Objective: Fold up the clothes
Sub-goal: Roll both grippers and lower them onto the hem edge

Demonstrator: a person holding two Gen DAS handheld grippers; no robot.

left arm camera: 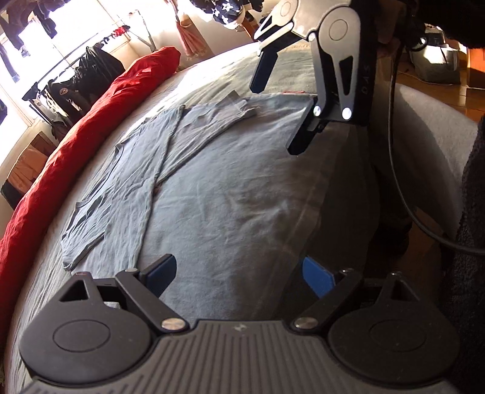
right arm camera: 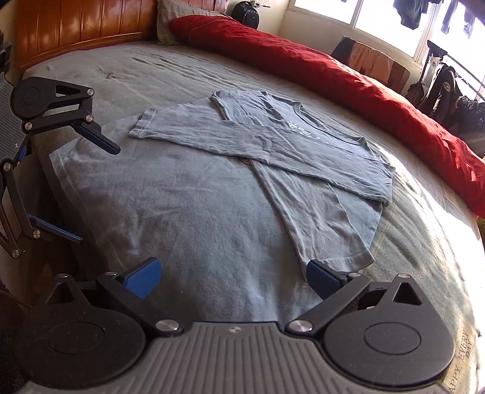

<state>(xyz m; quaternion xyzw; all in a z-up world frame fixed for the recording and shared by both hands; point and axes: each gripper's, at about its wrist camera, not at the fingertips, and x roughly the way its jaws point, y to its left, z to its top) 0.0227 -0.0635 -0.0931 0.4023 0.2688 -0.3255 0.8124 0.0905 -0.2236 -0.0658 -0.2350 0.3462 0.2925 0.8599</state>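
A pale blue-grey long-sleeved shirt (left arm camera: 212, 188) lies flat on the bed, both sleeves folded across its body in an X; it also shows in the right wrist view (right arm camera: 212, 194). My left gripper (left arm camera: 242, 272) is open and empty just above the shirt's hem end. It shows at the left of the right wrist view (right arm camera: 91, 194). My right gripper (right arm camera: 233, 277) is open and empty over the shirt's near edge, its right finger next to a sleeve cuff (right arm camera: 342, 257). It shows in the left wrist view (left arm camera: 279, 109), above the shirt's far corner.
The shirt lies on a grey bed sheet (right arm camera: 121, 75). A red duvet (right arm camera: 333, 78) runs along the far side of the bed. A wooden headboard (right arm camera: 75, 27) and pillow (right arm camera: 182, 15) are at one end. A clothes rack (left arm camera: 75, 75) stands by the window.
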